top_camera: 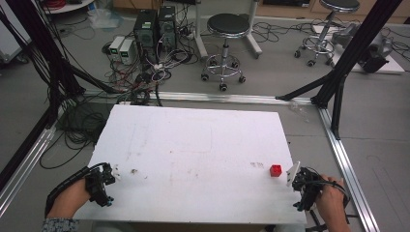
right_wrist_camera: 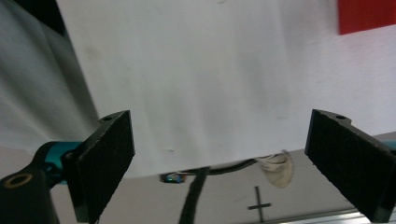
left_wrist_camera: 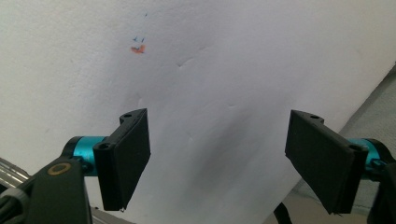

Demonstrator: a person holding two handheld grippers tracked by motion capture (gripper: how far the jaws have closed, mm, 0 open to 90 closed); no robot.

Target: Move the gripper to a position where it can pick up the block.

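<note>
While the person's hands rest at the near corners of the white table [top_camera: 193,145], each holds a gripper at the board's edge. The left gripper [top_camera: 104,179] sits at the near left corner, gripped by the left hand [top_camera: 70,198], with its black cable looping back along the forearm. In the left gripper view its two black jaws stand wide apart with nothing between them, above bare white board that carries a small orange and blue mark [left_wrist_camera: 137,46] farther out.

The right gripper [top_camera: 296,176] sits at the near right edge, held by the right hand [top_camera: 333,200]. Its jaws too are spread wide and hold nothing; in the right gripper view they frame the white surface and its near edge, below which a cable and the floor show.

A small red cube [top_camera: 275,170] lies on the table near the right edge, just left of the right gripper's tip and apart from it. In the right gripper view the cube [right_wrist_camera: 366,16] appears at the upper right corner, beyond the jaws and not between them.

Far beyond the table stand a black round stool [top_camera: 227,29], a second stool [top_camera: 333,14] to the right, and computer towers [top_camera: 154,29] amid tangled cables on the grey floor.
</note>
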